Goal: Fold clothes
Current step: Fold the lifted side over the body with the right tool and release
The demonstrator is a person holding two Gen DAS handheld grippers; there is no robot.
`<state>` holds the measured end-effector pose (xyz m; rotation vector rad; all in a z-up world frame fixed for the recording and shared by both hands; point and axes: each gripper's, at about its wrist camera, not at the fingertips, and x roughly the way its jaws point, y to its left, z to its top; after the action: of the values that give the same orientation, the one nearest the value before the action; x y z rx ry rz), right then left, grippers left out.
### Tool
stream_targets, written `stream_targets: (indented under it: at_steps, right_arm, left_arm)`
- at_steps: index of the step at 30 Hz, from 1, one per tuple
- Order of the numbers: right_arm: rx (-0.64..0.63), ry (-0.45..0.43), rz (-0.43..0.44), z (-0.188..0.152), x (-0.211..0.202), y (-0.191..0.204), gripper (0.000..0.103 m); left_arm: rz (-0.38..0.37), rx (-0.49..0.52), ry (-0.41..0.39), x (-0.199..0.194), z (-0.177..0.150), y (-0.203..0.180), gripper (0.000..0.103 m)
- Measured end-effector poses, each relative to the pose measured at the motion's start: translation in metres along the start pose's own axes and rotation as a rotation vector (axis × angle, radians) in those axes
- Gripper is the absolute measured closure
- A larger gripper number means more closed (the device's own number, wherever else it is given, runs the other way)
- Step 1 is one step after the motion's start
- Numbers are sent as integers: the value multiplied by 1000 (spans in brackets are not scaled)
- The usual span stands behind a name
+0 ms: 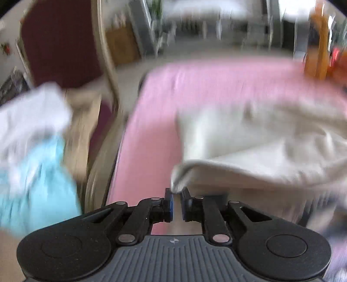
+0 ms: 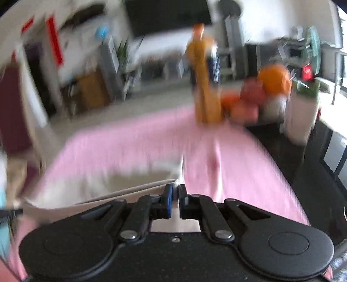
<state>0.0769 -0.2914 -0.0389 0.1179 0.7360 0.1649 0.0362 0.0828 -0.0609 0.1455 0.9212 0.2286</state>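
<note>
Both views smeared by motion blur, so fine detail lost.

Left gripper [image 1: 176, 194]: jaws narrowly parted, a corner of the cream garment [image 1: 260, 138] at the fingertips [image 1: 168, 200]. Cannot tell whether the pads press on the cloth or merely flank it. From that corner, a folded edge running right and up, the rest of the garment spread over the pink sheet [image 1: 216, 80] covering the counter. Off the left edge of the counter, a chair [image 1: 65, 43] with a dark red back and pale frame. Nearer the camera on the left, a white cloth [image 1: 32, 117] lying over a light blue cloth [image 1: 39, 186]; what supports them unclear. At the far right corner of the pink sheet, a tall orange object [image 1: 316, 50], too blurred to identify.

Right gripper [image 2: 175, 191]: clenched on another corner of the cream garment [image 2: 121, 186], a taut hem stretching left and down from the fingertips [image 2: 168, 194] toward the left edge of the frame. Garment body lying low on the pink sheet [image 2: 130, 141] just beyond the gripper. At the far end of the counter, the same orange object [image 2: 203, 86] standing upright, with a round orange shape [image 2: 274, 81] and reddish bundles [image 2: 247, 102] beside it on the right. Dark screen [image 2: 167, 15] on the far wall.
</note>
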Motion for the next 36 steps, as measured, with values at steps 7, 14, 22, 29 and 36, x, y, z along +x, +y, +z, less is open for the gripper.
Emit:
stream_targets:
  at_steps: [7,14,22,29,36]
  right_arm:
    - [243,7,47,-1,-5,-39,85]
    - [472,119,128,-22,23,-51,84]
    - [475,144,85,-25,30,-49,79]
    - [539,160,73,-27,34,-57,72]
    - [721,232,97,-38,50,-80,73]
  left_arm:
    - [-211,-399,11,-6,1,60,75]
    - [-281,-518,181,35,22,59,73]
    - [-321,-494,224,58,5,52,78]
    - [-318,-489,220,59,3,51,78]
    - [-320,-498,213,56,1,52,80]
